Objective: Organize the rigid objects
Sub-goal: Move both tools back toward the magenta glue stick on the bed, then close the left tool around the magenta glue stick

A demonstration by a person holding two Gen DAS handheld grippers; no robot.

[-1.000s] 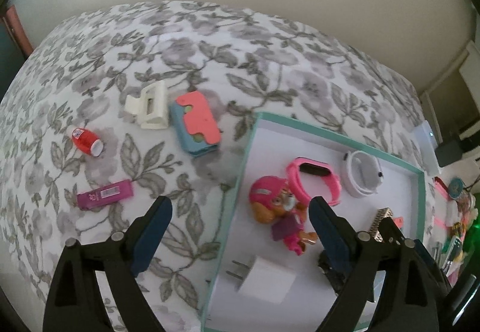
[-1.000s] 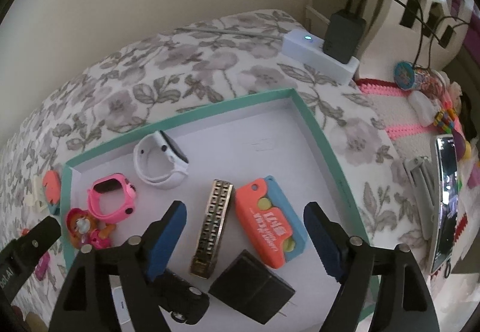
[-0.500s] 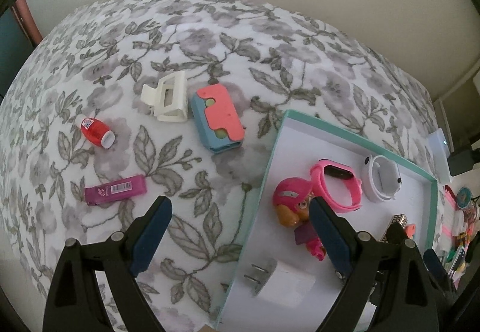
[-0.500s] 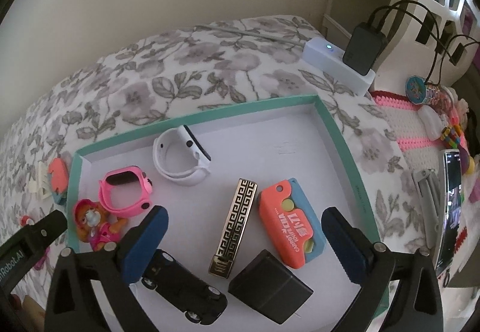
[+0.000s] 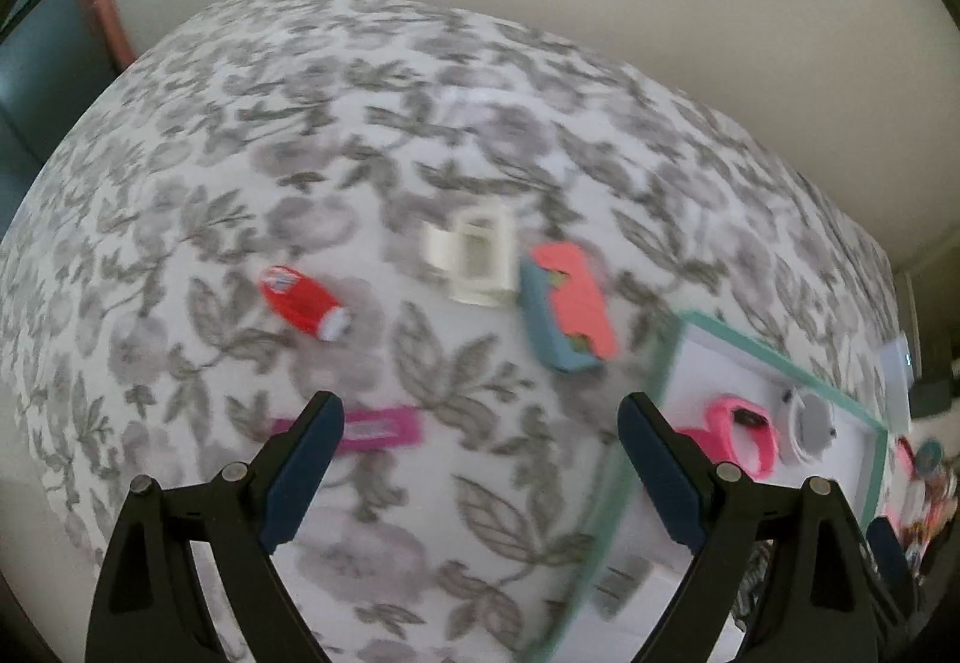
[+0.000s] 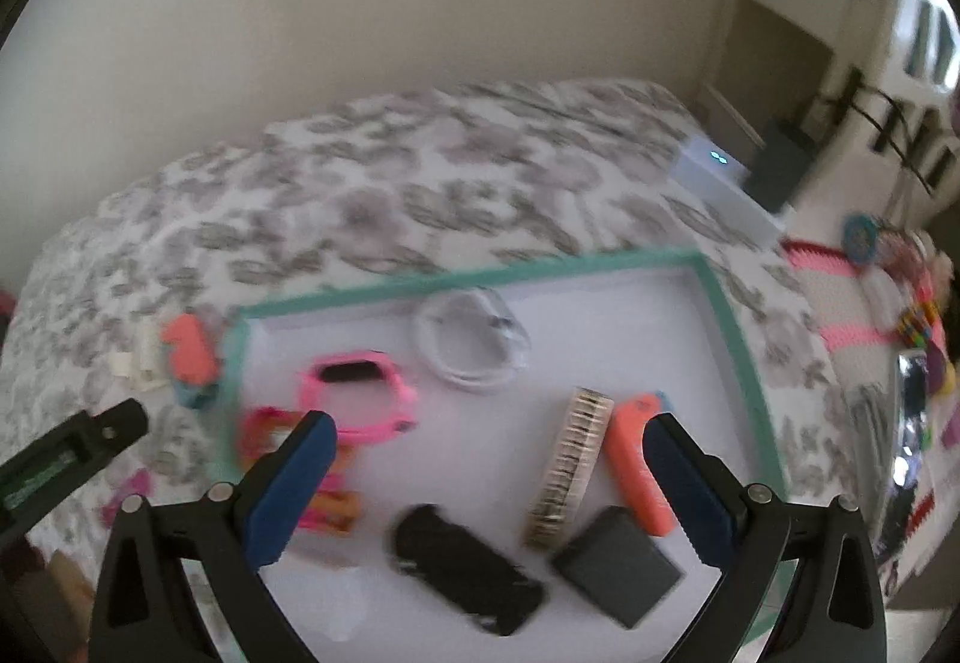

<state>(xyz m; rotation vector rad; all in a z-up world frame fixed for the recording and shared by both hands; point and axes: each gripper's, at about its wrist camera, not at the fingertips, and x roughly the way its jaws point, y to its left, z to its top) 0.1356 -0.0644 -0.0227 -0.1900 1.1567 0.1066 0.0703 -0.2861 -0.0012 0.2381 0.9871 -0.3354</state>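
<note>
My left gripper (image 5: 480, 420) hangs open over the floral bedspread, nothing between its fingers. Ahead of it lie a magenta stick (image 5: 375, 428), a red capsule (image 5: 303, 303), a cream clip (image 5: 474, 258) and a coral-and-blue case (image 5: 567, 300). The teal-rimmed white tray (image 5: 780, 363) sits to its right. My right gripper (image 6: 483, 438) stands open above the tray (image 6: 738, 339), nothing between its pads. In the tray lie a pink watch (image 6: 360, 393), a white watch (image 6: 471, 345), a gold bar (image 6: 570, 465), an orange case (image 6: 633, 471), a black car (image 6: 468, 567), a black charger (image 6: 618, 564) and a pink figure (image 6: 264, 435).
A white power strip (image 6: 726, 186) with a black plug lies at the bed's far right corner. Right of the tray are a pink-striped cloth (image 6: 840, 297), small trinkets and a phone (image 6: 912, 417). The wall runs behind the bed. The left gripper's body (image 6: 66, 453) shows at the right view's left edge.
The left gripper has swung left, off the tray and over the loose items on the bedspread. The right gripper has spread wider and pulled back and up above the tray.
</note>
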